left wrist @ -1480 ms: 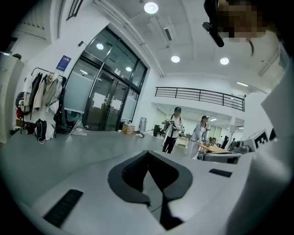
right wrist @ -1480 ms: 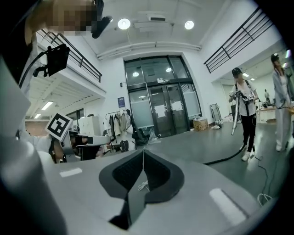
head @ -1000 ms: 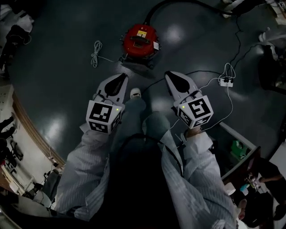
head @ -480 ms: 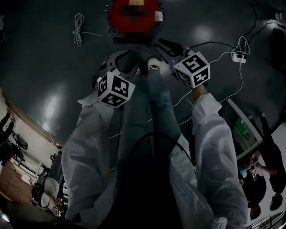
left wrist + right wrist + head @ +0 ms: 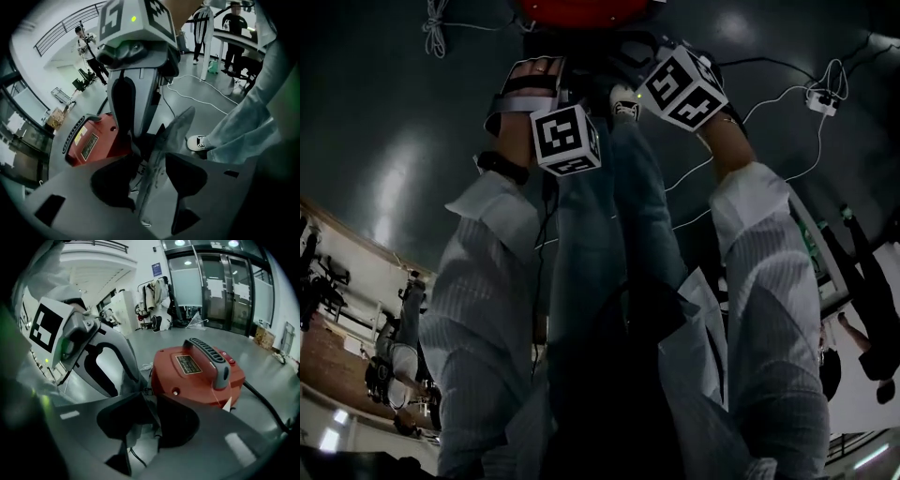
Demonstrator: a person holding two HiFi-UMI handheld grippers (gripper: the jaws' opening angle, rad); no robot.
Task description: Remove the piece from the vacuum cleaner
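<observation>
The red vacuum cleaner (image 5: 197,369) with a grey top handle stands on the grey floor. It lies at the top edge of the head view (image 5: 581,7) and at the left of the left gripper view (image 5: 91,140). Both grippers meet tip to tip at its near side. My left gripper (image 5: 151,161) has its jaws opening. A grey flat blade (image 5: 166,150) stands between them untouched, and I cannot tell what it belongs to. My right gripper (image 5: 156,401) looks shut, with nothing clearly in it. Which piece comes off the vacuum cleaner is hidden.
A black hose (image 5: 265,401) leaves the vacuum's right side. White cables and a power strip (image 5: 820,98) lie on the floor at the right, a coiled cord (image 5: 436,19) at the left. The person's shoe (image 5: 199,142) and legs are close by. Other people stand at a table (image 5: 234,28).
The head view has tipped forward, so the vacuum slid to the top edge. Both grippers went from mid-floor up to the vacuum and drew together.
</observation>
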